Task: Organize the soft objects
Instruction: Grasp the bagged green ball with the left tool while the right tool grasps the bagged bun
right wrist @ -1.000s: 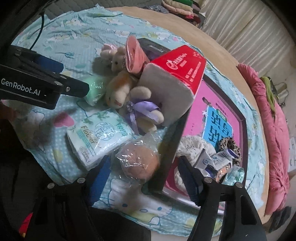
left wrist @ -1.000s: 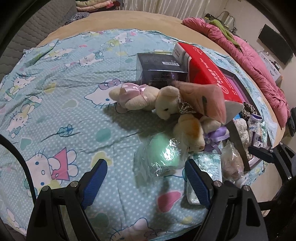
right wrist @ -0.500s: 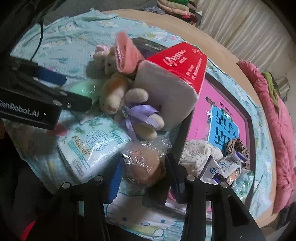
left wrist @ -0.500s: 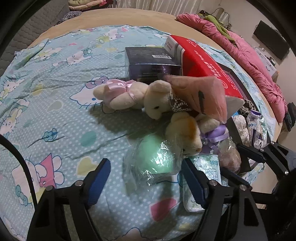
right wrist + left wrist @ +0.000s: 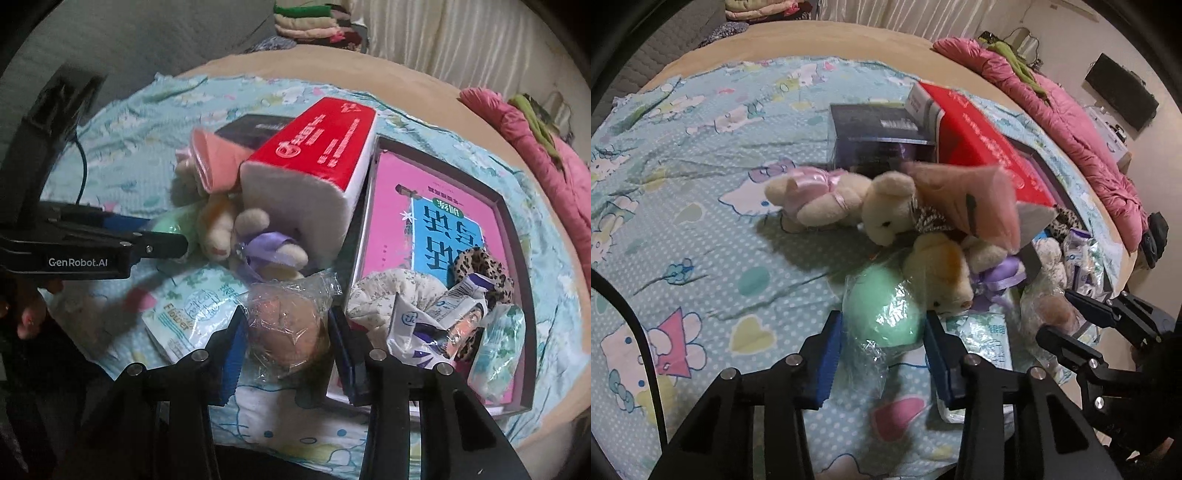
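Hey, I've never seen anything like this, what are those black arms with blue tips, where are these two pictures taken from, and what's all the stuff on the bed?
Those are hand-held tongs, one in each of a person's hands, each with a camera looking along its fingers. One picture is from the left tongs, the other from the right tongs. The left tongs have just been closing on a green ball in clear wrap; the right tongs are shut on a brown ball in clear wrap. On the blue cartoon-print sheet lie cream teddy bears, a red-and-white tissue pack and a tray with a pink book.
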The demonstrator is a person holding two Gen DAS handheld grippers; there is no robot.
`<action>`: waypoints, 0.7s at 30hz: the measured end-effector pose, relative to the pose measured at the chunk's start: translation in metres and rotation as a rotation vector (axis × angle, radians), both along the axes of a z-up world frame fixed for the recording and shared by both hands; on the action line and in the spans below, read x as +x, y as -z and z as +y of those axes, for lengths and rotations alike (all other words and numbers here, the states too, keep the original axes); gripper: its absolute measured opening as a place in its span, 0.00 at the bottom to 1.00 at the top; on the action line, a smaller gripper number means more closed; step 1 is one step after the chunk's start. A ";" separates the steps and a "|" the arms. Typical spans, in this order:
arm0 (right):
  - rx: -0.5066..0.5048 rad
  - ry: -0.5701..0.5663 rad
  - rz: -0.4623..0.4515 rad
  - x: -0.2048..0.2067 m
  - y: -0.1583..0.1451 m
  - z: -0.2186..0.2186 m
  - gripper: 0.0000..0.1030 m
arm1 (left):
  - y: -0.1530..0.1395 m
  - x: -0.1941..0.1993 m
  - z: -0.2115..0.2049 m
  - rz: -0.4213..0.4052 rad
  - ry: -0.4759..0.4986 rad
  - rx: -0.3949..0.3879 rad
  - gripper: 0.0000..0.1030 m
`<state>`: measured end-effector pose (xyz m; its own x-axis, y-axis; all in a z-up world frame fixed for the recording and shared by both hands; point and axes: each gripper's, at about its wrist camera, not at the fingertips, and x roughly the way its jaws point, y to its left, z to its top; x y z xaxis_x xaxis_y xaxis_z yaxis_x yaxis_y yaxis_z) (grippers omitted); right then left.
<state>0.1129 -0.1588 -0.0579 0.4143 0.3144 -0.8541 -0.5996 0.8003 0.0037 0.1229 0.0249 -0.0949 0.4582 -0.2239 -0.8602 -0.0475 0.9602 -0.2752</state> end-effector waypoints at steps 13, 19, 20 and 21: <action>0.138 0.099 -0.031 -0.002 -0.033 -0.019 0.43 | -0.047 -0.024 -0.006 -0.079 -0.002 0.082 0.42; 0.192 0.123 -0.045 -0.005 -0.050 -0.025 0.43 | -0.068 -0.032 -0.011 -0.119 -0.001 0.095 0.42; 0.198 0.123 -0.048 -0.006 -0.052 -0.026 0.43 | -0.073 -0.034 -0.013 -0.129 0.000 0.098 0.42; 0.207 0.124 -0.051 -0.007 -0.055 -0.026 0.43 | -0.076 -0.035 -0.015 -0.134 0.002 0.101 0.42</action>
<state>0.1057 -0.1847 -0.0030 0.5014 0.4248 -0.7538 -0.5003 0.8531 0.1480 0.0880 0.0103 -0.0189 0.5702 -0.1400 -0.8095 -0.0151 0.9834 -0.1807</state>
